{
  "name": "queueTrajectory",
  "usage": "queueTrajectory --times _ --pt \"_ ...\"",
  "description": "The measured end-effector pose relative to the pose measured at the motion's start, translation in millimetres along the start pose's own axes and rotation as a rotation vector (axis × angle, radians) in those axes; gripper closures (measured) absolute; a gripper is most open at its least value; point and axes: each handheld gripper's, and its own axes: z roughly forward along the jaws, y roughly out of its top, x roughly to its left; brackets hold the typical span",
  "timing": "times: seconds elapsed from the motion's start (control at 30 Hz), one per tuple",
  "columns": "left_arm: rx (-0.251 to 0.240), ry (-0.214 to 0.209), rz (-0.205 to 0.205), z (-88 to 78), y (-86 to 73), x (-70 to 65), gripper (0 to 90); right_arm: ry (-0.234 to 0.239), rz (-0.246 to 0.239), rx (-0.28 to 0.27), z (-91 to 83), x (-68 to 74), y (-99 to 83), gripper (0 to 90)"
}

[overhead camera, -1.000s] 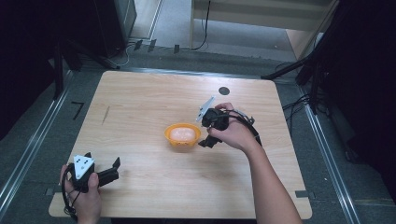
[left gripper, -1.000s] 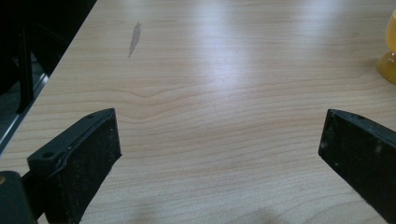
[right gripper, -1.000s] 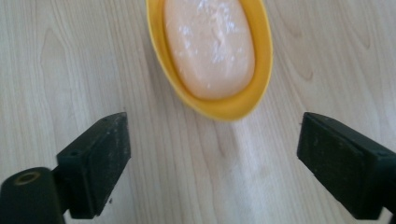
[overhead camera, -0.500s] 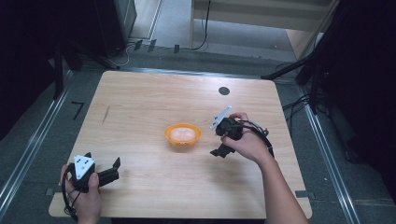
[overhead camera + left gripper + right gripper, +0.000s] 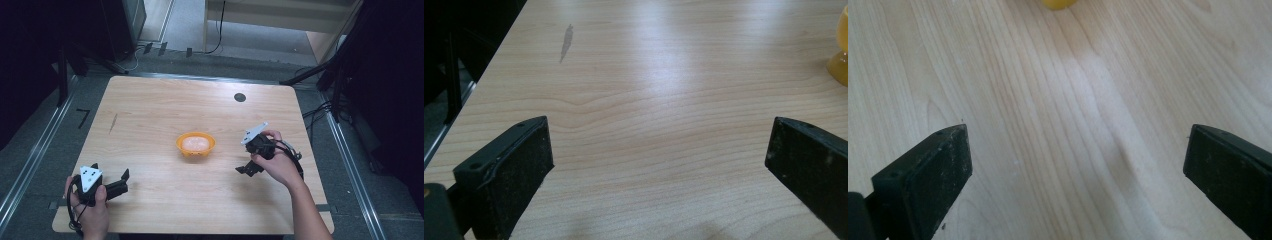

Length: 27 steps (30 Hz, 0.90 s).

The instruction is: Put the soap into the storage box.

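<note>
- My left tongs (image 5: 119,181) sit at the near left corner of the wooden surface (image 5: 150,110), jaws spread wide, nothing between them.
- My right tongs (image 5: 248,169) are at the right side of the surface, jaws likewise spread and empty.
- An orange bowl (image 5: 195,144) stands mid-surface, between both tongs and apart from each; pale contents inside, unidentifiable.
- A small dark round mark (image 5: 240,97) lies near the far edge.
</note>
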Motion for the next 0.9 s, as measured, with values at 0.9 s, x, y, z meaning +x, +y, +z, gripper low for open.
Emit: queueTrajectory --times 0.9 --pt "-0.001 0.000 0.008 -0.6 -0.3 -0.8 0.0 -0.035 0.170 -0.120 -11.6 16.5 -97.3 0.0"
